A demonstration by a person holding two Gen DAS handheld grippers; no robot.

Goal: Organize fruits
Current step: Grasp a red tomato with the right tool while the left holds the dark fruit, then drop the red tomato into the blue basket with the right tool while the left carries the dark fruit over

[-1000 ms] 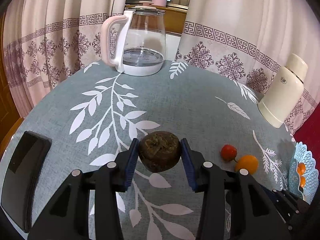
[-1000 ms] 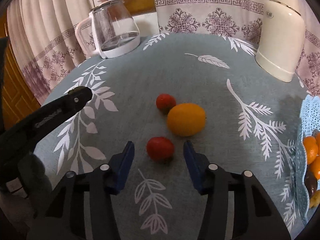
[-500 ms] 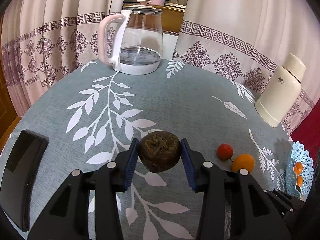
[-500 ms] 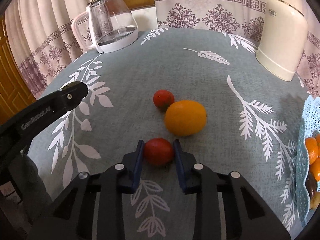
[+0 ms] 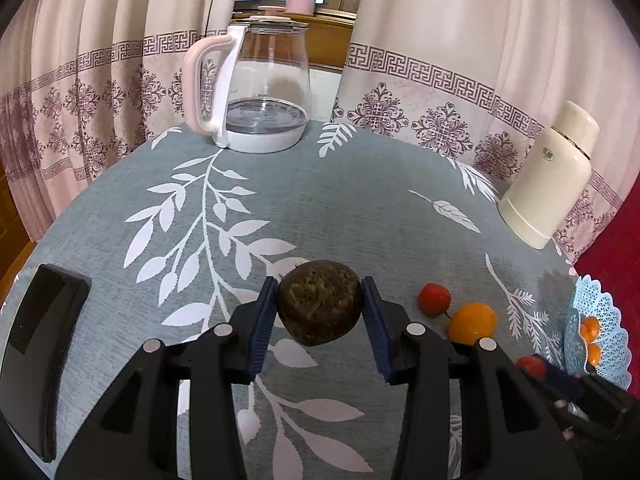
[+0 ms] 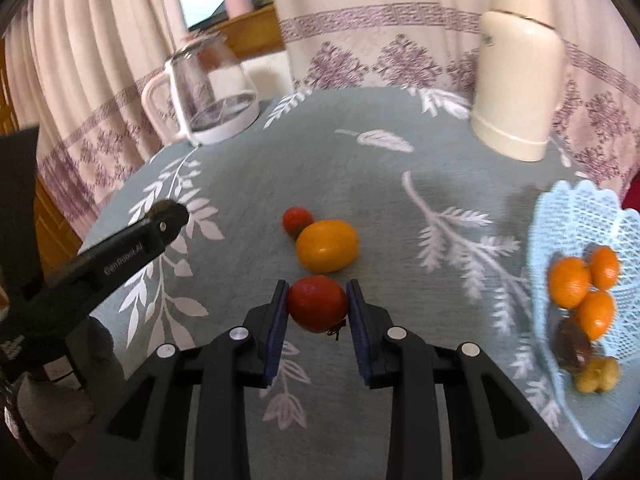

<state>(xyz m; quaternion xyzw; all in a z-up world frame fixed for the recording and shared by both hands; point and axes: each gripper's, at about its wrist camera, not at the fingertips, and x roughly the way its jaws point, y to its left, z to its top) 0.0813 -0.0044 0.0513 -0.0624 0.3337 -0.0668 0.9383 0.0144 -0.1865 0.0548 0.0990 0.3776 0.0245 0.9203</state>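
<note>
Your right gripper (image 6: 317, 307) sits at the bottom centre of its own view with its jaws pinching a red fruit (image 6: 318, 308), which looks lifted just clear of the cloth. Your left gripper (image 5: 319, 312) is likewise low and central in its view, jaws clamped on a dark brown fruit (image 5: 320, 307) held above the table (image 5: 360, 200).

Just beyond the red fruit, in the middle of the right view, an orange fruit (image 6: 327, 245) lies on the cloth, touching a smaller red fruit (image 6: 297, 219) behind it. Those two are what is left to collect, as far as you can see.

At the right edge of that view the pale blue basket (image 6: 576, 200) already holds three small oranges (image 6: 584, 284), something dark and a yellowish piece at its near side. So the job looks to be past its middle: several fruits in, two in your jaws, two on the table.

For room, the cloth between your right gripper and the basket is bare, so a sweep to the right looks unobstructed. The basket's scalloped rim stands up, so you will likely need to go over it. A black flat device (image 5: 36, 344) lies at the lower left of the left view near the table's edge.

Farther back, the cream flask (image 6: 516, 68) stands at upper right, behind the basket, and the glass kettle (image 6: 208, 92) at upper left, both near the table's far edge against the curtains and well apart from the fruit.
</note>
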